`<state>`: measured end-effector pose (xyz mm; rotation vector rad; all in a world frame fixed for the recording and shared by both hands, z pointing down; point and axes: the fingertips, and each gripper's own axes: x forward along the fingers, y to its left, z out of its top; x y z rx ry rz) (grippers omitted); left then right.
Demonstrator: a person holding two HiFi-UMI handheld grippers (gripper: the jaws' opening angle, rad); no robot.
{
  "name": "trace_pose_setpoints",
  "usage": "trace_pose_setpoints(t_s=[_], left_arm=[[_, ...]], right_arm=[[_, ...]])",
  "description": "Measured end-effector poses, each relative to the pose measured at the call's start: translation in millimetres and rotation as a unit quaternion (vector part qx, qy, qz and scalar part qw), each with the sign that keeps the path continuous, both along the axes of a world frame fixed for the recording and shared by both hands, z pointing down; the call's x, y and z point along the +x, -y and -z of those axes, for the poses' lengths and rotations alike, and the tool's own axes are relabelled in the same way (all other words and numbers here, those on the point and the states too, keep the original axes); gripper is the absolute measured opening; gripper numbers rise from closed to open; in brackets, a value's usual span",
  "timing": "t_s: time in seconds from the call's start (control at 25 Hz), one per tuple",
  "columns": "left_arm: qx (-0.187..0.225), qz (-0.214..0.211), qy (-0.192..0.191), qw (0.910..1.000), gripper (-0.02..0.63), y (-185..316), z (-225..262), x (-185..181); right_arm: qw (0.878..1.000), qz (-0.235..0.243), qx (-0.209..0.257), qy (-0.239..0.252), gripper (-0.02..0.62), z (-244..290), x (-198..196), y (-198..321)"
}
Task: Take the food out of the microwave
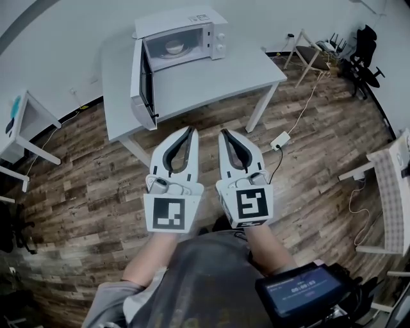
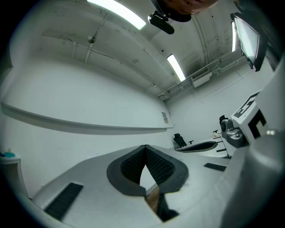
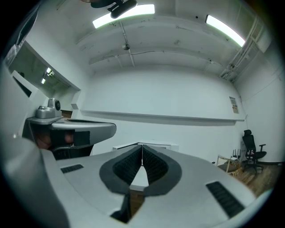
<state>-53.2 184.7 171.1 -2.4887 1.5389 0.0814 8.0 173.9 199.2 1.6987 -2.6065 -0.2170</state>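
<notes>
A: Jaws?
B: Both closed tip to tip, nothing btwn. Left gripper (image 1: 190, 129) & right gripper (image 1: 223, 132) side by side, near table (image 1: 211, 80).
A: Food?
B: Only head view shows it: pale food dish (image 1: 173, 47) inside microwave (image 1: 192, 29), door (image 1: 142, 80) open. Right gripper view adds office chair (image 3: 250, 151).

A room with a dark wood-plank floor (image 1: 83, 211) and plain white walls (image 3: 169, 89). A white table (image 1: 211, 80) on white legs stands near the far wall. A smaller white desk (image 1: 29, 122) sits at the left edge, another white table (image 1: 387, 186) at the right edge. In the far right corner are a black office chair (image 1: 366, 45) and, near it, a light-framed chair (image 1: 309, 54). A white power strip (image 1: 280, 139) lies on the floor, cables trailing. Long strip lights (image 3: 127, 13) glow on the ceiling. A grey ledge (image 3: 164, 117) runs along the wall.
</notes>
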Motion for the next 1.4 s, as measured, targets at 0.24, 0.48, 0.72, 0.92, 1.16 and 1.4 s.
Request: trace_pose_setpoints(t_s=[0.24,0.48,0.72,0.92,1.16,1.4], left_arm=[[-0.015,0.007,0.003,0.9999,0.008,28.3,-10.6,4.2],[-0.034,0.023,-0.001,0.9992,0.008,77.0,-26.2,13.5],[-0.053,0.042,0.005,0.9977,0.008,143.0,-33.5,31.9],[-0.042,0.064,0.006,0.9971,0.008,171.1,-24.6,39.3],[-0.034,0.106,0.011,0.9937,0.008,228.9,-13.8,46.9],[-0.039,0.143,0.013,0.9888,0.008,264.4,-14.2,46.7]], right_arm=[[1.0,-0.001,-0.011,0.004,0.009,-8.3,9.0,28.7],[0.999,0.014,-0.032,0.004,0.009,-24.7,19.3,77.6],[0.998,0.036,-0.047,0.002,0.009,-27.3,35.9,145.9],[0.997,0.06,-0.04,-0.001,0.009,-21.5,41.5,176.2],[0.994,0.105,-0.036,-0.001,0.009,-10.4,48.4,240.5],[0.989,0.14,-0.038,0.001,0.009,-11.7,46.7,280.8]])
